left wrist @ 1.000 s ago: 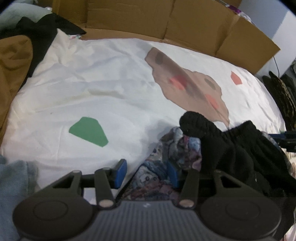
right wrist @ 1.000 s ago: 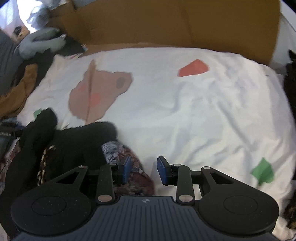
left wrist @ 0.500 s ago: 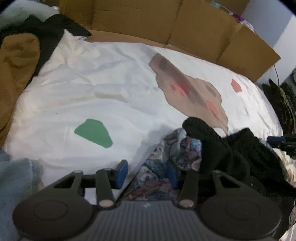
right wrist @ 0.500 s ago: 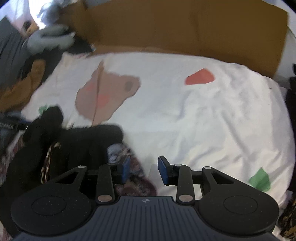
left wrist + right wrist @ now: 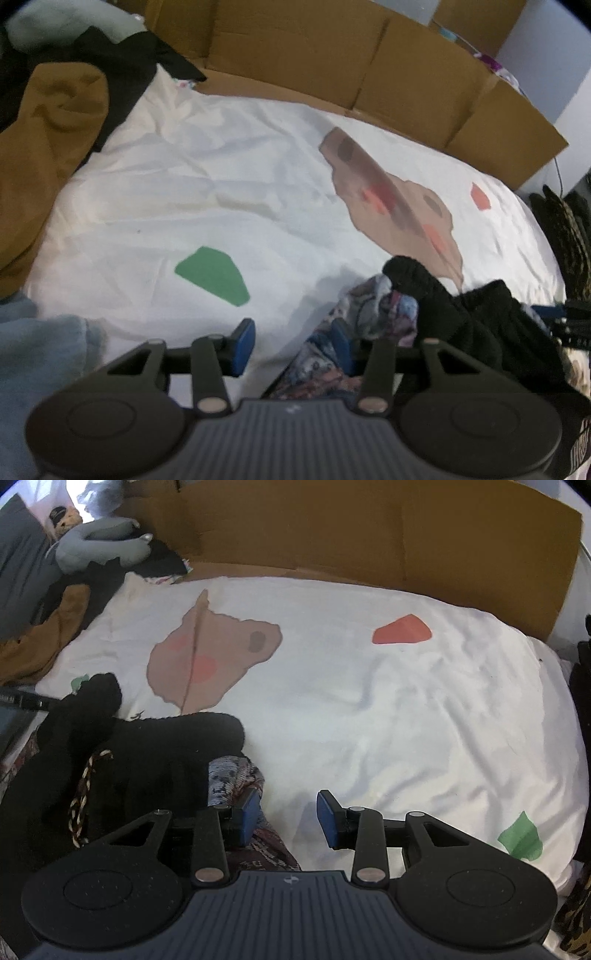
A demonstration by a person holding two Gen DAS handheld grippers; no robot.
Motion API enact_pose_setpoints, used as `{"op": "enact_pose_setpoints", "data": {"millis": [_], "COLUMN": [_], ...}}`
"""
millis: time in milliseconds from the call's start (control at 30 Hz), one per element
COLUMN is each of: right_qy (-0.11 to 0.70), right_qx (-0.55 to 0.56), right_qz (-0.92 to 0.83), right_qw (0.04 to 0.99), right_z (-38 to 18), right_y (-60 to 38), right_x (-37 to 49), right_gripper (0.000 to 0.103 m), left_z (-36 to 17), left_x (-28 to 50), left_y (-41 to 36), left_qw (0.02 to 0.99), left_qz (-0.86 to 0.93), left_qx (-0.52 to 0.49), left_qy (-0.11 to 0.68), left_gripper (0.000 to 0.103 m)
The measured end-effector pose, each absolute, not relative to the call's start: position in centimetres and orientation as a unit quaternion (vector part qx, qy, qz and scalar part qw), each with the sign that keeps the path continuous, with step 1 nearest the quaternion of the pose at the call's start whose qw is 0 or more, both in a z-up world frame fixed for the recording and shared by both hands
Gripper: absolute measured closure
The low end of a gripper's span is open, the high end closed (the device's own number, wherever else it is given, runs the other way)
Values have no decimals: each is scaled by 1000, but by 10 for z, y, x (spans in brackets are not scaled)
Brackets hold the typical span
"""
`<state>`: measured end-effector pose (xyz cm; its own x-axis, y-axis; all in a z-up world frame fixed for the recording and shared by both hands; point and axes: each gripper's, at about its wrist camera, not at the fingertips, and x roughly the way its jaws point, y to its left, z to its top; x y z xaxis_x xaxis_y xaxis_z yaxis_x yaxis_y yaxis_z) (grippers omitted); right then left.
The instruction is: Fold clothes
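Your left gripper [image 5: 291, 341] and right gripper [image 5: 286, 818] both stand wide, holding nothing. The crumpled black fleece garment [image 5: 147, 753], over a patterned multicoloured cloth [image 5: 373, 314], lies bunched between them (nearer your left's right finger) at the near edge of the white printed bedsheet [image 5: 406, 709].

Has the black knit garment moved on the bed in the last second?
Cannot tell. In the right wrist view the black knit garment sits just below the brown bear print as it did before; the small shifts look like camera motion.
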<state>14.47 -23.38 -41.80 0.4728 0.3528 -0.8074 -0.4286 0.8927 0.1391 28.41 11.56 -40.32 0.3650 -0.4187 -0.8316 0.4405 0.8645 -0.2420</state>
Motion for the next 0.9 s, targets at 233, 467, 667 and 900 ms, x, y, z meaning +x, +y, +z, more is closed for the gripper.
{"op": "enact_pose_setpoints", "data": {"millis": [233, 467, 667, 900], "right_qy": [455, 463, 470, 488], "right_qx": [-56, -67, -81, -105], "right_qz": [246, 256, 271, 283], "right_qw": [854, 846, 836, 819], "right_z": [-416, -419, -423, -432], "right_y": [-224, -218, -211, -205], "right_x": [137, 134, 132, 132], "right_gripper": [62, 62, 66, 66], "left_z": [-404, -406, -405, -404], "left_x": [282, 284, 283, 284], "left_y": [117, 119, 120, 121], "left_qw": [827, 829, 831, 832], "left_qz": [-259, -254, -253, -250], "left_qx": [17, 17, 21, 22], "left_qy": [498, 498, 495, 495], "left_gripper": [55, 55, 55, 55]}}
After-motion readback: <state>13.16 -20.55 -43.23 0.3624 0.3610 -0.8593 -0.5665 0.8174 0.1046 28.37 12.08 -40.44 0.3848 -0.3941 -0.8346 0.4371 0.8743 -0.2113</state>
